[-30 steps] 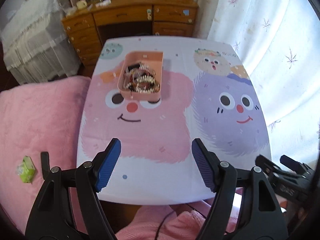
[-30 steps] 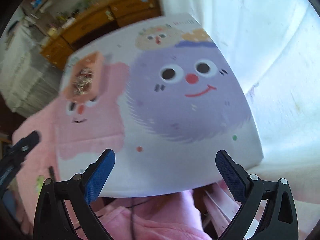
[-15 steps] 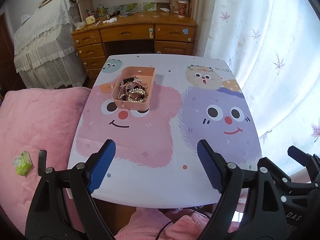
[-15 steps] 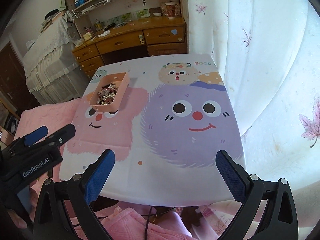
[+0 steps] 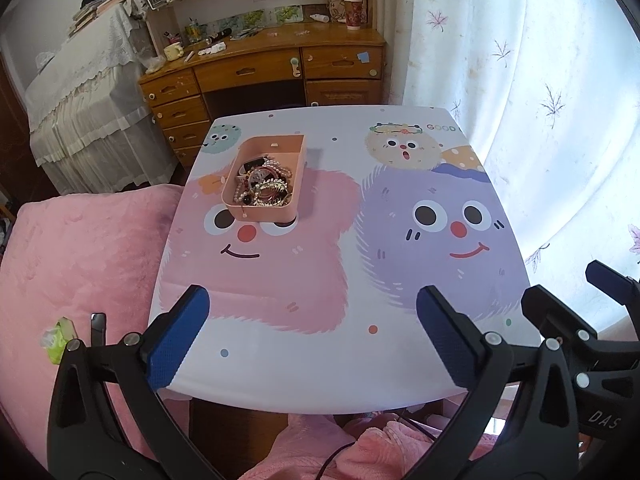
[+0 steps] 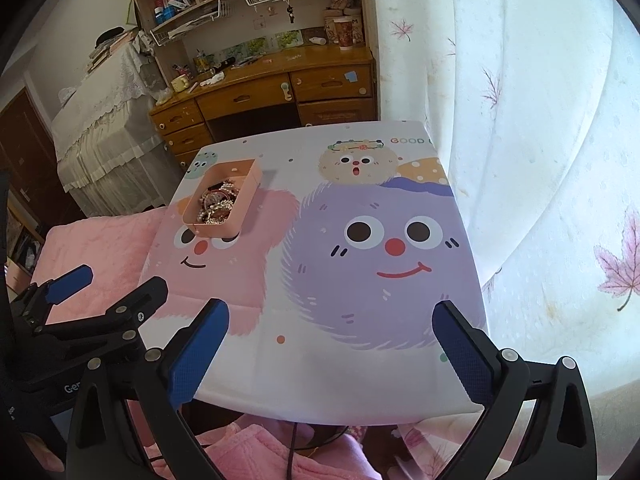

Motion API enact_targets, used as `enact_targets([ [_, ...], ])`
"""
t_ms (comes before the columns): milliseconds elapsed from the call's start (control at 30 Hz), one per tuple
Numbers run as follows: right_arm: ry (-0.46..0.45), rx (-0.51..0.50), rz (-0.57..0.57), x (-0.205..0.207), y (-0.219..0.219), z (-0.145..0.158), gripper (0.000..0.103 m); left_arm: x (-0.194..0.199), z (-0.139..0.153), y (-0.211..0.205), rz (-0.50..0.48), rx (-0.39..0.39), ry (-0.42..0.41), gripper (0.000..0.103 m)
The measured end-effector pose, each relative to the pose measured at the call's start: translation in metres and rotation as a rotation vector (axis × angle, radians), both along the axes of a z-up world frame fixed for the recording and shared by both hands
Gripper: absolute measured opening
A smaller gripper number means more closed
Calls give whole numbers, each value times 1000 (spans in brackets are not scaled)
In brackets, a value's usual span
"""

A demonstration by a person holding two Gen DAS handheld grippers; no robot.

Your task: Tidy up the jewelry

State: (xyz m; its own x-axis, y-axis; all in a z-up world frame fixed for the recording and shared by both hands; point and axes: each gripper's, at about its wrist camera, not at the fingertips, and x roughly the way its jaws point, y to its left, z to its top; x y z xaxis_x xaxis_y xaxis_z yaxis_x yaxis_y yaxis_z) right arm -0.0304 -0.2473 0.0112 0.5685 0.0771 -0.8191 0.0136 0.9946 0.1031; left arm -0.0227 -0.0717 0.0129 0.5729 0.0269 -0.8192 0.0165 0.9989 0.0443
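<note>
Left wrist view: my left gripper point(image 5: 312, 332) hangs over the near edge of the table point(image 5: 320, 368), fingers spread wide apart and holding nothing. My right gripper point(image 6: 330, 346) is likewise parted and empty. Pink tray point(image 5: 276, 148) sits far left on the table, heaped with tangled jewelry point(image 5: 265, 186).

Open pink box point(image 5: 267, 184) on table's far-left side, tangled jewelry point(image 5: 266, 188) heaped inside
</note>
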Motion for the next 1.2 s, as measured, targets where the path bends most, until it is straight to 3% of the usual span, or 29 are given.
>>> enact_targets([
  [1200,30,-5,-26,26,9,-13,103,13,-6,16,15,-16,18,103],
])
